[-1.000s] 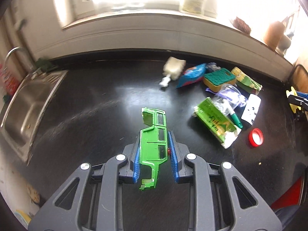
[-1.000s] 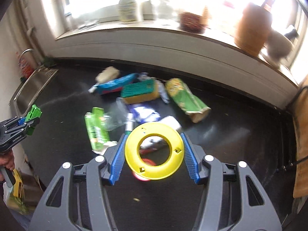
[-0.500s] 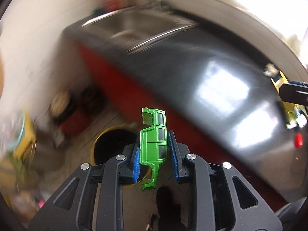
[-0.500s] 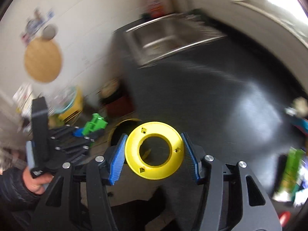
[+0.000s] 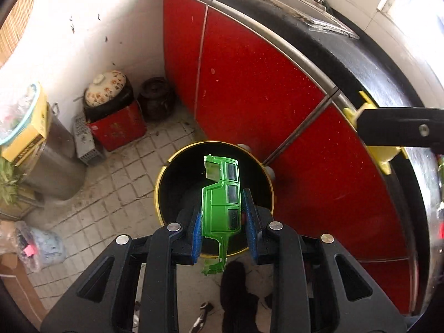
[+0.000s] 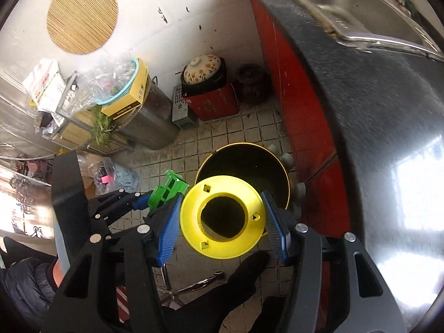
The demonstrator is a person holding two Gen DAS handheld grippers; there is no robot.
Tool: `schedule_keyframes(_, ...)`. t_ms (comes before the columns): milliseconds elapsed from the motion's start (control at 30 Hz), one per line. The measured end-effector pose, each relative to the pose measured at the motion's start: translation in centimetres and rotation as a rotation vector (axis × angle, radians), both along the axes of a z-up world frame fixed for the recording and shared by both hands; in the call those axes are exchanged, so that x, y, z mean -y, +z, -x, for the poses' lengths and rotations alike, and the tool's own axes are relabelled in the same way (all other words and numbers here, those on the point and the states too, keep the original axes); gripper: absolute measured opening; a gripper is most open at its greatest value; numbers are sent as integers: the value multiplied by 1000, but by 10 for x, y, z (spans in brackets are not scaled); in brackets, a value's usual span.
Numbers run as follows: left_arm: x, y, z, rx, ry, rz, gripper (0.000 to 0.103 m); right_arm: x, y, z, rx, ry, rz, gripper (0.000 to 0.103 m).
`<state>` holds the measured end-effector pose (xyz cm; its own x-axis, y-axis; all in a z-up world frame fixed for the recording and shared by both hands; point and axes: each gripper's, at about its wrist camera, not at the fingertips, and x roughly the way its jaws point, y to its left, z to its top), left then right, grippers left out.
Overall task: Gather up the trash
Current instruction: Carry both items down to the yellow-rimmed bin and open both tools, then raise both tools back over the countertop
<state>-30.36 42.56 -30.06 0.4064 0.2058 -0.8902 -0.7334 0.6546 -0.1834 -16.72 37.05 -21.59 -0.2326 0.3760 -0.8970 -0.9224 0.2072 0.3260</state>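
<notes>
- I count one bin (image 5: 163, 172), black inside with a gold rim, on the tiled floor (image 5: 116, 177) by the red cabinets (image 5: 249, 83).
- My left gripper (image 5: 223, 222) clamps one green toy car shell (image 5: 222, 202) directly above the bin's mouth.
- My right gripper (image 6: 222, 216) pinches one yellow ring (image 6: 222, 247), over the bin's near rim.

A home kitchen: a stainless steel sink (image 6: 369, 14) is set into a dark table (image 5: 369, 63) over glossy red cabinet doors (image 5: 249, 83). On the grimy small-tiled floor (image 6: 222, 127) stand a flowered clay pot (image 6: 204, 70), a dark jar (image 5: 156, 97) and a black, yellow-rimmed trash bin (image 5: 177, 172). A round woven mat (image 6: 82, 15) hangs on the white wall.
</notes>
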Motion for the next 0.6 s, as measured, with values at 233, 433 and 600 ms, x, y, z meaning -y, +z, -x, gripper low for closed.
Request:
schedule_keyframes(233, -5, -1, 0, -15, -4, -15, 70, 0, -2, -17, 5, -24, 1, 78)
schedule_keyframes(433, 14, 37, -9, -37, -59, -106, 76, 39, 34, -40, 6, -98, -55, 82)
schedule_keyframes(600, 60, 98, -48, -3, -170, -215, 94, 135, 95, -91, 110, -266, -135, 91)
